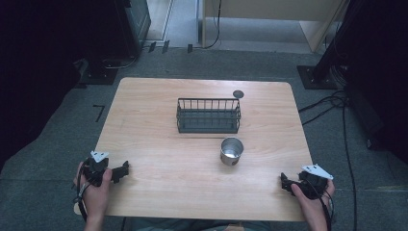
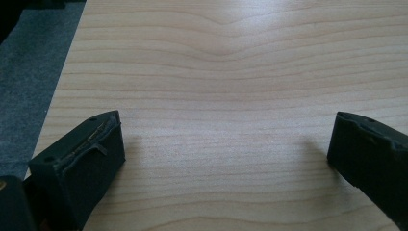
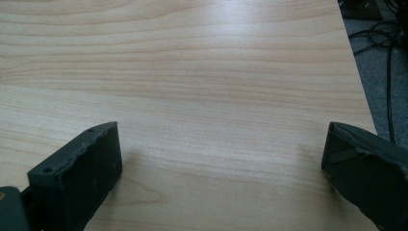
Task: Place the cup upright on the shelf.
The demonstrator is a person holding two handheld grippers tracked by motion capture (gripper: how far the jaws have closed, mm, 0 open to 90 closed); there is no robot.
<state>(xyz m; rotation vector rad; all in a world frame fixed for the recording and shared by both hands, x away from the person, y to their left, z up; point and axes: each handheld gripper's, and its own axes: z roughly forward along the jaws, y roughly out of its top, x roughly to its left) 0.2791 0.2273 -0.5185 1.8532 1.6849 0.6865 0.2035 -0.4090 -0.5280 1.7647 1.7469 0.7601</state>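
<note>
No text, label, brand, number or sign can be read anywhere: the metal cup [image 1: 231, 151], the wire basket [image 1: 208, 115] behind it and the wooden worktop [image 1: 159, 159] all show plain, unmarked surfaces.

Your light wooden table [image 1: 159, 159] carries a dark wire basket [image 1: 208, 116] near the middle, a metal cup [image 1: 231, 151] just in front of it, and a small dark disc [image 1: 238, 94] behind the basket's right corner.
</note>
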